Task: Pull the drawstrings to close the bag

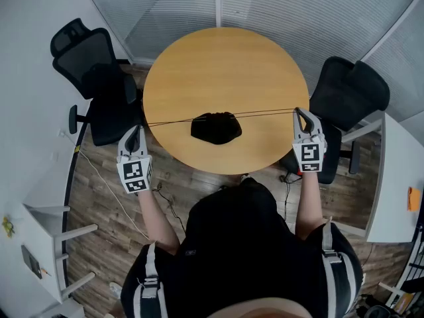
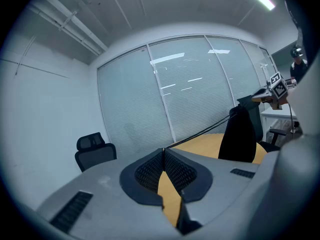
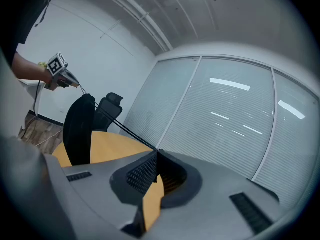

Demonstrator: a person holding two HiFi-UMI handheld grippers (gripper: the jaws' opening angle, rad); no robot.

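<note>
A black drawstring bag [image 1: 215, 128] sits near the front of the round wooden table [image 1: 225, 58], its mouth gathered. Two thin black drawstrings [image 1: 173, 120] run taut from it to either side. My left gripper [image 1: 138, 129] is shut on the left string's end off the table's left edge. My right gripper [image 1: 298, 110] is shut on the right string's end at the table's right edge. In the left gripper view the string [image 2: 200, 131] leaves the closed jaws toward the bag [image 2: 242, 134]. In the right gripper view the string [image 3: 125, 129] leads to the bag [image 3: 79, 129].
Black office chairs stand at the table's left [image 1: 99, 78] and right [image 1: 348, 91]. A white desk [image 1: 397, 177] with an orange item is at the far right, and white shelving [image 1: 40, 230] at the left. Frosted glass walls [image 1: 265, 5] lie beyond the table.
</note>
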